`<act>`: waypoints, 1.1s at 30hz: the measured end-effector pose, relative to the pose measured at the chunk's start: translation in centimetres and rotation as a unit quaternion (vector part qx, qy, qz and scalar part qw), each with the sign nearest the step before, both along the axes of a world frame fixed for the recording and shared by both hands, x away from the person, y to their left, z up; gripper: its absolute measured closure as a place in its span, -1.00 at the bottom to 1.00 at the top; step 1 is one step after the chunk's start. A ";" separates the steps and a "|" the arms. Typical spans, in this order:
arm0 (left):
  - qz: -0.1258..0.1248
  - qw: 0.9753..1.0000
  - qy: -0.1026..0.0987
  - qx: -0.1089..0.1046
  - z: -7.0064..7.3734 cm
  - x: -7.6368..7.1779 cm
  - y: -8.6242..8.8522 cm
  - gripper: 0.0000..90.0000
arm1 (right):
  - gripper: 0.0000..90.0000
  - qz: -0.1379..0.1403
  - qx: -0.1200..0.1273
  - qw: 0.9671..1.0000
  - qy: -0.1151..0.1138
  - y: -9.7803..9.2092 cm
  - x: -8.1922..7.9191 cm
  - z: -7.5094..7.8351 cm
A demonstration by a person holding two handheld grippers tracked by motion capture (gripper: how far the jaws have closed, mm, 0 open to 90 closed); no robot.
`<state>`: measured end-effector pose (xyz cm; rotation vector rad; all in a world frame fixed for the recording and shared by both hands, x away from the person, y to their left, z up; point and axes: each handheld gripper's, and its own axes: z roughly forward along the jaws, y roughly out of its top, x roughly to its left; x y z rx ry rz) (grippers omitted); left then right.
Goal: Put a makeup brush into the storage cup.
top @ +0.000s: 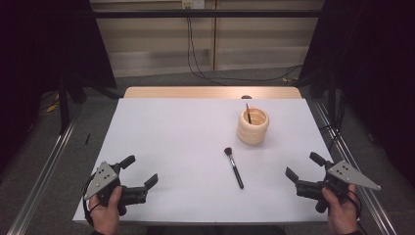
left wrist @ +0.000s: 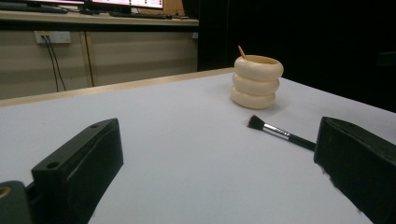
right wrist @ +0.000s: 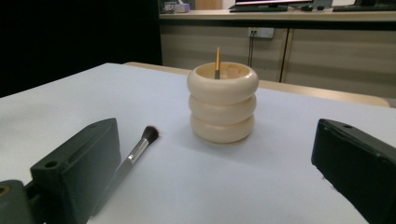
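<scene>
High view: I've got both units parked at the near bench (top: 161, 117) edge, left hand-held gripper (top: 143, 172) and right hand-held gripper (top: 302, 166), jaws spread wide, nothing held. Makeup brush (top: 234, 168) lies flat between them, bristles pointing away toward the ringed wooden holder (top: 253, 126), which already has one brush (top: 248, 113) standing in it. My read: the loose one goes in there too.

Left gripper view: makeup brush (left wrist: 280, 133) sits ahead, off toward my right jaw, well apart; holder (left wrist: 256, 82) beyond it.

Right gripper view: makeup brush (right wrist: 138, 149) runs just past my left jaw, handle partly hidden behind it; holder (right wrist: 222, 102) dead ahead. The right unit looks better lined up for the pick.
</scene>
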<state>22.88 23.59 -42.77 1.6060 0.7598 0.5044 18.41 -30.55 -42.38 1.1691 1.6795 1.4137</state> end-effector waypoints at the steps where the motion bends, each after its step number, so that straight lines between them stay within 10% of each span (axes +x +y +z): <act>1: -0.001 1.000 0.000 0.002 0.0 0.0 0.0 -0.97 | -0.98 0.002 0.000 1.000 -0.002 -0.1 0.0 0.1; 33: 0.000 1.000 0.001 0.003 0.0 0.1 -0.2 -0.97 | -1.00 0.046 -0.003 0.999 -0.009 0.8 2.0 1.0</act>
